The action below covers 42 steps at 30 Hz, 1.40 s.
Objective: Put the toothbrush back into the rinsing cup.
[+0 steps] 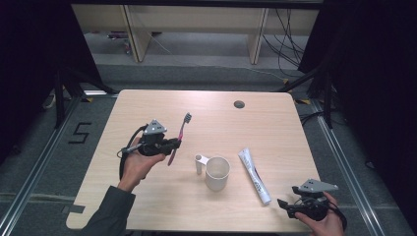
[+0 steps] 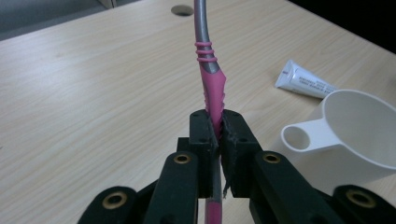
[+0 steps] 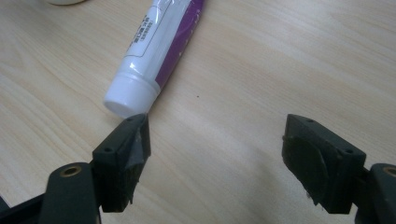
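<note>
We see the left gripper (image 1: 173, 144) pinching the toothbrush (image 1: 180, 135), lifted; the cup (image 1: 217, 173) beside it awaits; right gripper (image 3: 215, 140) spread.

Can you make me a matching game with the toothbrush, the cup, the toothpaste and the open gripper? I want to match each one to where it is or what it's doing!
Things:
1. toothbrush
2. cup
3. toothpaste
4. right gripper

Places or states:
A. lying flat on the table, cap toward the person
B. jaws wide apart, holding nothing
C. pinched in the left gripper, lifted off the table
D. standing upright in the middle of the table, white, with a handle

Pairs: 1-C, 2-D, 3-A, 4-B
</note>
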Each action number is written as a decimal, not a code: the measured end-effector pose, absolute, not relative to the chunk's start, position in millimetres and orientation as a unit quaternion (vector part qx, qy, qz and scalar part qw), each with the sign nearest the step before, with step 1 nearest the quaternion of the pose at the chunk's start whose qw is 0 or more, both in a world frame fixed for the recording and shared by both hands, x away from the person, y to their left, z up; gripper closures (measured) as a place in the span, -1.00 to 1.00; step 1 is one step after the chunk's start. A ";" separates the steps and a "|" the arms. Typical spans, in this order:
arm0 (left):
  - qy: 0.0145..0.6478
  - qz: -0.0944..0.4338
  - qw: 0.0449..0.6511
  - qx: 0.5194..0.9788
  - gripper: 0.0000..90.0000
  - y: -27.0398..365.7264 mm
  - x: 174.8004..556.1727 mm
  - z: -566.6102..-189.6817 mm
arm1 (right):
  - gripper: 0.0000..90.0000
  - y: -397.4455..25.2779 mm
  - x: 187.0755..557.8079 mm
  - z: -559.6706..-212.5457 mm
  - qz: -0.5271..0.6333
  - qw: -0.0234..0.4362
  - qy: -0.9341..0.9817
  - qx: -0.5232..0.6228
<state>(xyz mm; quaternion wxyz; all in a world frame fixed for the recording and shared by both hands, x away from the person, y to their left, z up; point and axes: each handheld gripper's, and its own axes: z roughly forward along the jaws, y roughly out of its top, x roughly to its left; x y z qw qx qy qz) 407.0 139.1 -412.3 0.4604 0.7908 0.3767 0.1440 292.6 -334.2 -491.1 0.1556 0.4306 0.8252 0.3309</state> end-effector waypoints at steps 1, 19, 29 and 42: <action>0.372 0.151 0.459 0.793 0.85 138.7 404.7 -412.4 | -0.45 -332.7 291.5 -492.0 0.333 0.151 0.820 0.440; 0.360 0.165 0.543 0.741 0.85 132.4 390.9 -406.7 | -0.45 -333.1 291.7 -491.7 0.332 0.143 0.824 0.437; 0.349 0.168 0.568 0.726 0.85 125.8 389.6 -399.0 | -0.45 -332.6 291.5 -492.2 0.334 0.144 0.821 0.441; 0.336 0.168 0.580 0.723 0.85 108.0 391.8 -398.3 | -0.45 -333.2 291.8 -491.5 0.337 0.151 0.820 0.437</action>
